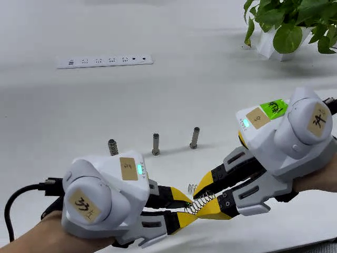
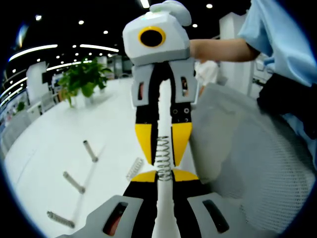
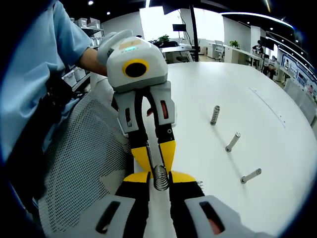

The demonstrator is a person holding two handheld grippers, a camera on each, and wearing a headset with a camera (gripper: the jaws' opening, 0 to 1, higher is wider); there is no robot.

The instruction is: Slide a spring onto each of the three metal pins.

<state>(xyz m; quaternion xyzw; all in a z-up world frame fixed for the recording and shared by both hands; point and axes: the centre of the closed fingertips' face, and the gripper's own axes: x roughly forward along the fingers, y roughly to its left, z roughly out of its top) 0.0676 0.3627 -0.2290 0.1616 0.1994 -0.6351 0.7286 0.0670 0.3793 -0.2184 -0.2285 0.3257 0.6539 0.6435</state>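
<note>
A small coiled steel spring [image 1: 199, 203] is pinched at both ends, the left gripper [image 1: 185, 210] and right gripper [image 1: 207, 196] each closed narrow on it. Beyond it, one grey metal pin [image 1: 112, 147] already wears a spring; two stand bare. Likely a hand-over: one gripper releases, the other aligns the coil. Grip depth is hidden.

Broad white tabletop [image 1: 210, 79], smooth and evenly lit, rounded along its far edge in the right gripper view. Carries a white power strip [image 1: 104, 61] far back on the left and a leafy green plant [image 1: 287, 23] in a white pot [image 1: 266, 43] at the far right. Just beside the near edge, a grey mesh chair seat [image 3: 84, 158]. Beyond, an open office: dark ceiling with round spots [image 2: 105, 32] and long light strips [image 2: 37, 49], bright windows [image 3: 208, 27], more white desks [image 3: 181, 49] further back.
</note>
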